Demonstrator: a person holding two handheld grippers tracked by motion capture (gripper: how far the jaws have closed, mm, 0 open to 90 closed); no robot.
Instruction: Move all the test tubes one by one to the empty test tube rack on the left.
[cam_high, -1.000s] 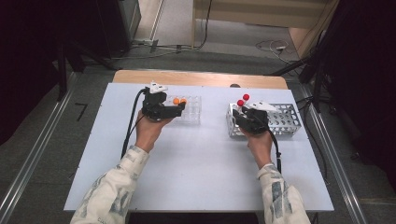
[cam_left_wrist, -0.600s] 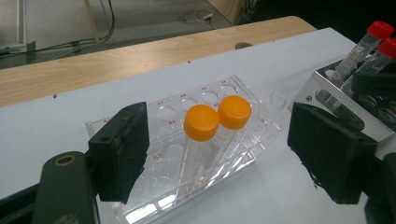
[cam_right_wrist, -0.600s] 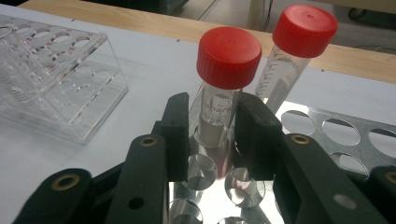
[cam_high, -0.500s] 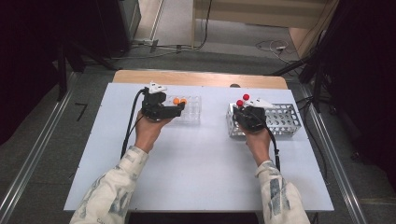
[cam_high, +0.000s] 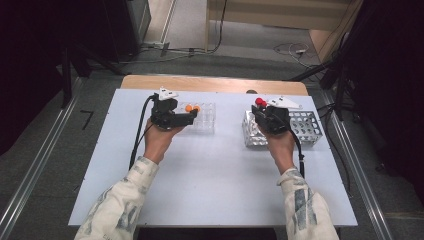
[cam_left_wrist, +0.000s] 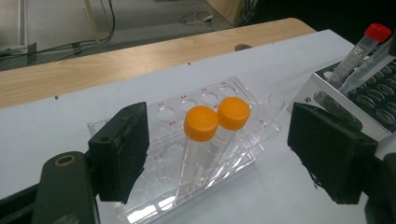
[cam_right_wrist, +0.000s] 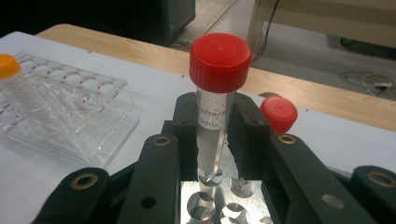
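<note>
My right gripper (cam_right_wrist: 215, 126) is shut on a clear tube with a red cap (cam_right_wrist: 219, 56), held upright. The tube's lower end is just at the holes of the metal rack (cam_right_wrist: 210, 205). A second red-capped tube (cam_right_wrist: 279, 114) stands behind it in the same rack. In the high view the right gripper (cam_high: 263, 111) is over the left end of the metal rack (cam_high: 305, 127). My left gripper (cam_left_wrist: 224, 154) is open, its jaws either side of a clear plastic rack (cam_left_wrist: 154, 205). That rack holds two orange-capped tubes (cam_left_wrist: 201, 123), and the pads touch nothing.
The two racks sit side by side on a white tabletop (cam_high: 210, 170), with a wooden strip (cam_high: 210, 84) along the far edge. Cables trail from both grippers. Dark equipment and floor rails surround the table.
The right hand has risen a little with the red-capped tube between its jaws, so the tube stands higher out of the metal rack. The left hand has stayed where it was.
</note>
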